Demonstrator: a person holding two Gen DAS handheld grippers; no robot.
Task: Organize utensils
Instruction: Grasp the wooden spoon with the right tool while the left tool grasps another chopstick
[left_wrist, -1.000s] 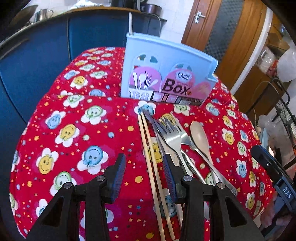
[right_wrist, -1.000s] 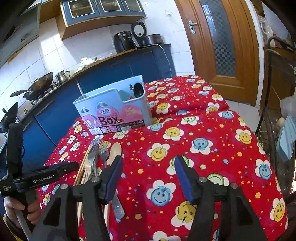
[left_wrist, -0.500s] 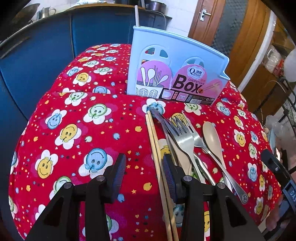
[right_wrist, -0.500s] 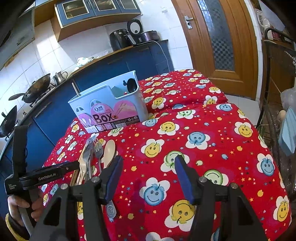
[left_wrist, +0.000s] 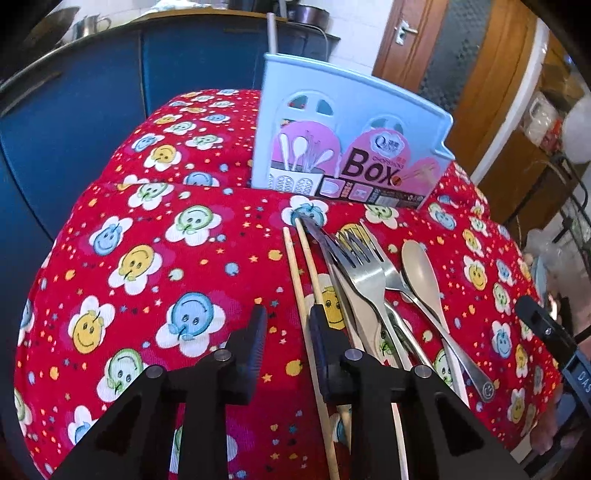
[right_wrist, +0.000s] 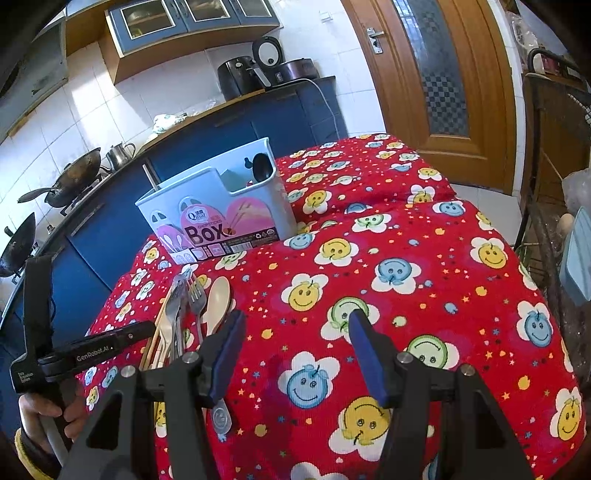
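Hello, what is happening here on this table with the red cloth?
A person is sorting cutlery with handheld tongs. Chopsticks, forks and a pale spoon lie in a bunch on the cloth in front of the blue chopsticks box. The left tongs are closing beside the chopsticks, with nothing visibly between them. The right tongs hang open above the cloth, holding nothing.

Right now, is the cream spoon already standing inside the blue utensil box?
No, the cream spoon lies flat on the red tablecloth beside the forks, in front of the box.
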